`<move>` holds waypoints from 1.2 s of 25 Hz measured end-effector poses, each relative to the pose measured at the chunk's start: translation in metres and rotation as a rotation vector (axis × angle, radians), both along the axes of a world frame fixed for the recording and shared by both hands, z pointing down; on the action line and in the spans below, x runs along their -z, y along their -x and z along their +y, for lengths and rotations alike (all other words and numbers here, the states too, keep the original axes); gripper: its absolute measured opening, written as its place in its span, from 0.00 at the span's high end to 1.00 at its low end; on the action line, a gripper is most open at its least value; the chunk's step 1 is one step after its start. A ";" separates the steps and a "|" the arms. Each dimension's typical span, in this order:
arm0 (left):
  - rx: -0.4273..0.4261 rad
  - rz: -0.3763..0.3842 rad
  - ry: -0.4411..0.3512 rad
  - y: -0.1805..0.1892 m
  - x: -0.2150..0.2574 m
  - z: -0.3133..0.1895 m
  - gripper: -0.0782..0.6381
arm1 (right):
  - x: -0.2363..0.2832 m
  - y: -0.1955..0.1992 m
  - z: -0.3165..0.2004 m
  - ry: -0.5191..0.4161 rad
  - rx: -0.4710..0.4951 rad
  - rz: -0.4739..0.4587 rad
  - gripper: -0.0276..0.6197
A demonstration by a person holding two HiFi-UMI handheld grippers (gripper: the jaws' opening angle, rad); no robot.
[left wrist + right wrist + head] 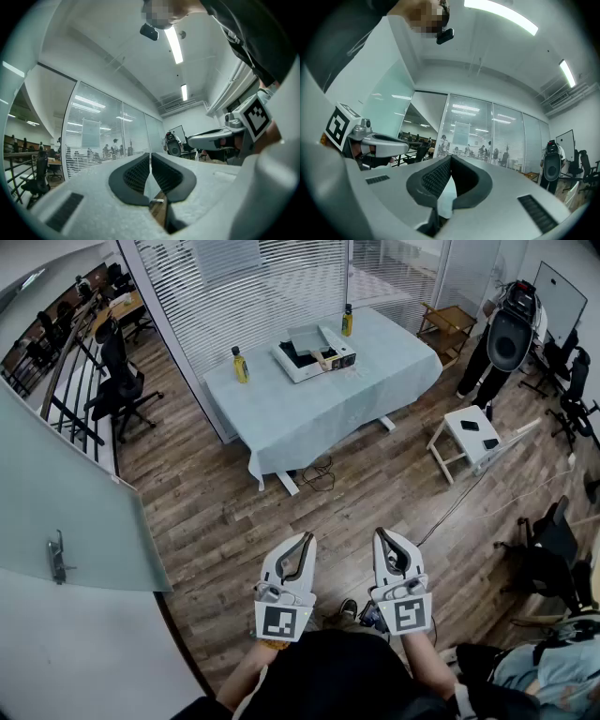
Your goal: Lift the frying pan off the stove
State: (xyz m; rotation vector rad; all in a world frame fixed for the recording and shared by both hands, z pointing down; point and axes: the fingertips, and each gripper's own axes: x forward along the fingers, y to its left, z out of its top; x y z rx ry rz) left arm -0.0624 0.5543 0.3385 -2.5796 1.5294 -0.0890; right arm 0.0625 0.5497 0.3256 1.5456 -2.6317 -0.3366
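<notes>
**A:** What lies around the person?

**B:** Bare wooden floor [234, 521], mostly. A desk [375, 381] under a pale cloth stands well apart from them, in front of a glass wall with blinds [244, 282]. Two yellow bottles [240, 365] stand on the cloth, with a white stove [314, 354] between them. Loose cables [321, 474] lie under the desk's near edge. To the right is a white stool [467, 435], and a person [487, 367] stands past the desk's far corner. Office chairs [122, 381] sit at the left.

**A:** And the frying pan?

**B:** On the stove. It is small in the head view, so I take the dark shape with the pale handle to be the frying pan [305, 354], though I can't be sure.

**A:** Anything in the way?

**B:** Only open floor lies between the person and the desk.

**A:** The hands?

**B:** Both are drawn in close to the body. The left hand-held gripper [302, 542] and the right hand-held gripper [382, 538] lie side by side, level, pointing toward the desk. Each is clenched — pad tips meeting, nothing between them.

**A:** Do the views differ?

**B:** Each gripper view catches the other gripper at its edge, plus ceiling lights [174, 44] and figures behind the blinds — neither gripper view shows the stove. Only the head view shows the desk top.
</notes>
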 end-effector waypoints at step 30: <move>-0.023 -0.011 -0.002 0.027 -0.010 -0.147 0.85 | -0.006 0.022 -0.144 0.019 -0.036 -0.070 0.95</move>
